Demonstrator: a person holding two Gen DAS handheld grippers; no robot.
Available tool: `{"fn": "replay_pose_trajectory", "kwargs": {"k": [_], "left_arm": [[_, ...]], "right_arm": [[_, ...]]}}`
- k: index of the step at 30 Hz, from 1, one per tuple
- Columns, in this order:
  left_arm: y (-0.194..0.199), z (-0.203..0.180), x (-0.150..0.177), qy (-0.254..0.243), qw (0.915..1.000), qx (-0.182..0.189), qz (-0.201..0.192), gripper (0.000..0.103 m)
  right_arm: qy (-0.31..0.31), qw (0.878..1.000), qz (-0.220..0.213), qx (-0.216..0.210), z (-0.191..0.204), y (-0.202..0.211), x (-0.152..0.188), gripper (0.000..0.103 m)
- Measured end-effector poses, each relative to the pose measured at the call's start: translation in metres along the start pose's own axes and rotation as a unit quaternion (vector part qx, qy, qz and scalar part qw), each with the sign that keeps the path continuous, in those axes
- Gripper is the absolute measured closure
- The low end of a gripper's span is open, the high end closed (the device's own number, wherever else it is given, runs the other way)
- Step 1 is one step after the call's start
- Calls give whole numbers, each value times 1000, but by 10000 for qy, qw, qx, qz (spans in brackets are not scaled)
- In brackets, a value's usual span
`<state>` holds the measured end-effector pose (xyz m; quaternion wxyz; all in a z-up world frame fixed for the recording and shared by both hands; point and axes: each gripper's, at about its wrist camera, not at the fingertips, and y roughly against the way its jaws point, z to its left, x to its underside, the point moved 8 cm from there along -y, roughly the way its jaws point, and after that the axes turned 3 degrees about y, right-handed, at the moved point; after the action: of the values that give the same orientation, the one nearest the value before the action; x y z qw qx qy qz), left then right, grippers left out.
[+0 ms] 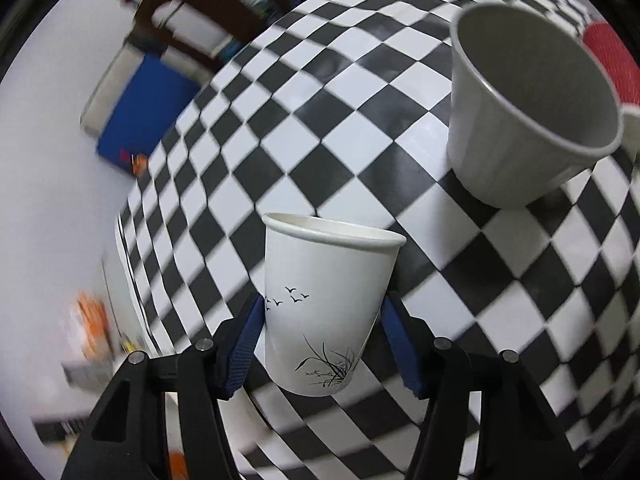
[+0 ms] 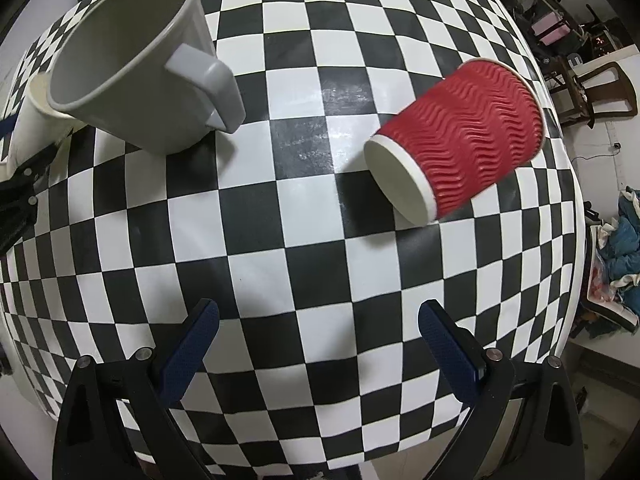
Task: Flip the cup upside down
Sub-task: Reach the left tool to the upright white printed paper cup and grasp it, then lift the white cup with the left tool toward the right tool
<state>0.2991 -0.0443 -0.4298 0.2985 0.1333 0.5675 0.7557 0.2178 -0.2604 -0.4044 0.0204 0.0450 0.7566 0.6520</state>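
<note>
Cup (image 1: 326, 304), lower centre, is pinched by the left gripper (image 1: 323, 344) for turning over; right gripper (image 2: 318, 344) gapes, holding nothing.

**Around the checkered worktop**

A black-and-white checkered worktop (image 2: 304, 208) carries two bystanders. A grey mug (image 2: 132, 64) with a squared handle stands upright near the far left corner, mouth open upward, handle turned toward the middle. A red ripple-walled cup (image 2: 468, 136) lies on its side toward the right edge, its white base facing the near edge and its mouth pointing to the far right; it sits well apart from the mug. Beyond the worktop's far right edge stand dark wooden chairs (image 2: 600, 88), and off the right side a heap of blue cloth (image 2: 624, 240). A blue panel (image 1: 148, 108) lies off the left edge.
</note>
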Motion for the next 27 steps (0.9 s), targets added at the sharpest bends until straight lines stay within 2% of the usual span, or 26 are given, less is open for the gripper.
{"fn": "replay_pose_trajectory", "kwargs": {"k": [5,7,10,12,14,18,21,23,24,25,26,27], "left_arm": [[17,-5,26,903,9936,483,472,46],[24,-13,40,1251,9872,709,688,46],[36,-32,63,1858,9713,1092,1007,46],[43,-46,76,2301,9564,1349,1192,46],[48,-60,87,2785,9360,1658,1373,46],[54,-89,97,3689,8871,2242,1636,46],[53,-109,94,4118,8571,2543,1764,45],[48,-120,90,4316,8420,2668,1833,45],[46,-124,86,4385,8386,2655,1842,45],[42,-125,85,4405,8395,2619,1805,45],[39,-128,84,4363,8448,2558,1747,45],[37,-132,85,4274,8535,2446,1705,45]], "right_arm": [[-2,10000,84,45,-11,3,9,2],[-1,9999,117,25,-17,2,16,2],[53,9998,166,-5,-29,-3,25,2],[115,9997,218,-39,-30,-5,34,2],[164,9995,250,-66,-33,-6,42,2],[235,9994,256,-59,-45,-8,51,2],[266,9993,260,-34,-57,-10,57,2],[275,9992,282,-14,-65,-13,59,2],[270,9992,289,-7,-66,-13,58,2],[260,9992,287,-8,-69,-14,58,2],[245,9993,281,1,-73,-15,57,2],[233,9994,274,3,-78,-16,57,2]]}}
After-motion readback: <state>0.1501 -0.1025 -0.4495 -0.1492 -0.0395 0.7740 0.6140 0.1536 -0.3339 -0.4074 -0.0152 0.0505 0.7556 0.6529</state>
